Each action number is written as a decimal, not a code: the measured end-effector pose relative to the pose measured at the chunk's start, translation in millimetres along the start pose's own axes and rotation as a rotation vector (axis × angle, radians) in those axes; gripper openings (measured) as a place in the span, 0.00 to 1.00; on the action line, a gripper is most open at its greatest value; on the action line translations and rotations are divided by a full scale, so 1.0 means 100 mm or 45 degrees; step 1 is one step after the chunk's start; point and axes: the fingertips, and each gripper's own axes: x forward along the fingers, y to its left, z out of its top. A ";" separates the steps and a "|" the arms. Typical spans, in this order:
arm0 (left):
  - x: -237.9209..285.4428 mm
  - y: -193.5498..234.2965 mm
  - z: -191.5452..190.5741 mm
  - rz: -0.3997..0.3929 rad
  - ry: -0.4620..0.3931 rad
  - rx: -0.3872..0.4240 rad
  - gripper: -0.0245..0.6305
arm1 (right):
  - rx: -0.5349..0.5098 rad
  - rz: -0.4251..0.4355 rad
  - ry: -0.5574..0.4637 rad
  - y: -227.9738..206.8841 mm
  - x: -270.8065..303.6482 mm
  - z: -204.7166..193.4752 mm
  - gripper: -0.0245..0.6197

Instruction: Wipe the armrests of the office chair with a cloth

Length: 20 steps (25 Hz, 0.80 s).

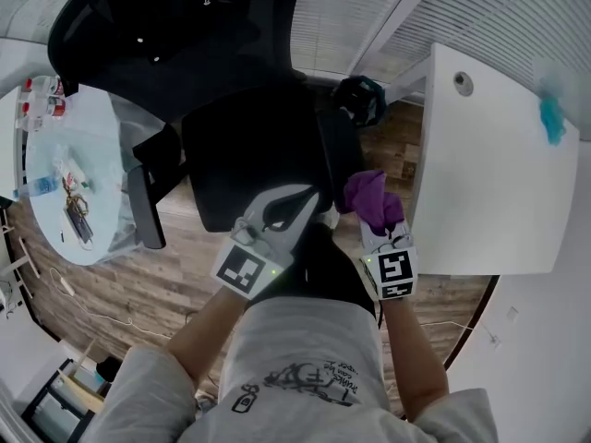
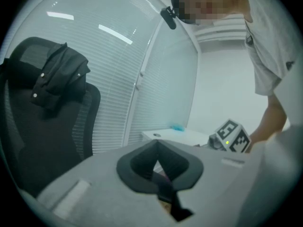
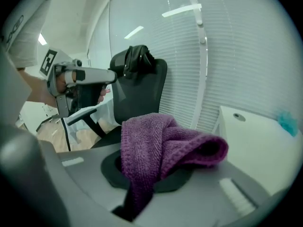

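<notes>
Right claw (image 3: 138, 197) — gripping cloth (image 3: 161, 143), left claw (image 2: 162, 173) — closed

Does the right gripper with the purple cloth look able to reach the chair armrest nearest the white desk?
Likely yes. The right gripper, shut on the purple knitted cloth, hovers beside that black armrest, with nothing between; the white desk stands close on the other side.

The cloth (image 3: 163, 143) is a purple knit, ribbed, fuzzy and matt. The right gripper (image 3: 142, 188) has a smooth, matt grey plastic shell, darker round the jaws. The office chair (image 2: 28, 136) has a black mesh-like back, with a dark woven garment (image 2: 59, 74) draped at its 12 o'clock. In the head view, a smooth white tabletop (image 1: 489, 183) lies at 3 o'clock and a wood-grain floor (image 1: 120, 289) at 8 o'clock.
</notes>
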 end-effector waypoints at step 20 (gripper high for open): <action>-0.24 -0.59 1.83 -0.015 -0.242 0.062 0.04 | -0.148 -0.039 -0.618 0.07 -1.66 2.22 0.10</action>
